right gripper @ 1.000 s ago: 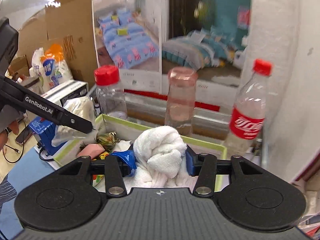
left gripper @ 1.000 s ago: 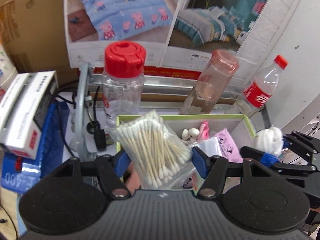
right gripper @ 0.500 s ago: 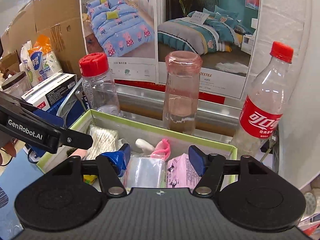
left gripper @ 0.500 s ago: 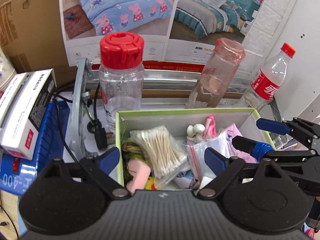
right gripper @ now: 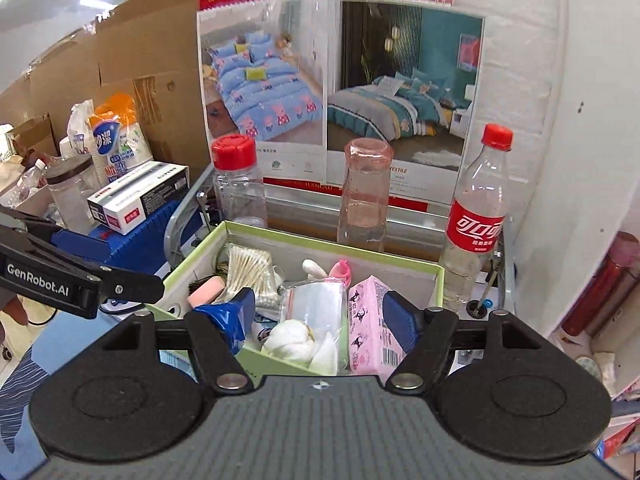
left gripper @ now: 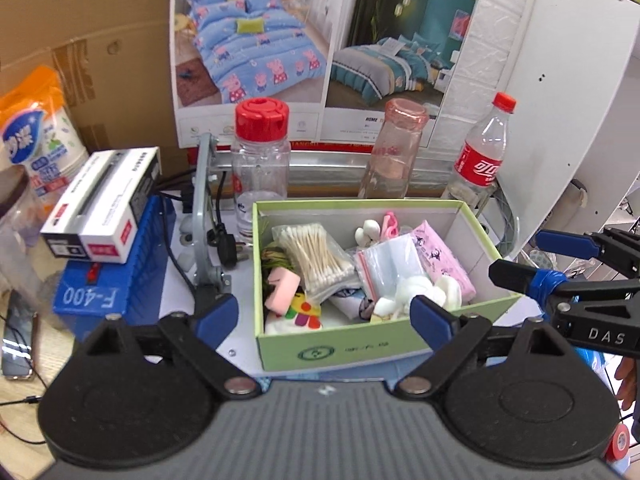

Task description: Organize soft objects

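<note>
Green box [left gripper: 340,350] on the table, packed with soft things: bag of cotton swabs [left gripper: 316,258], pink sponge [left gripper: 283,289], clear zip bag [left gripper: 386,266], pink tissue pack [left gripper: 442,258], white cloth ball [left gripper: 416,292].

Left gripper [left gripper: 324,318] wide open and empty, jaws no longer parting. Right gripper [right gripper: 320,314] half open, jaws just been opening, nothing pinched.

Only in the left view: "F-400" on the blue machine [left gripper: 104,292], "DAS" on the other gripper. Only in the right view: "GenRobot.AI", "TEXTILE" on the poster [right gripper: 400,92]. Red-labelled cola bottle [right gripper: 476,216] behind.
</note>
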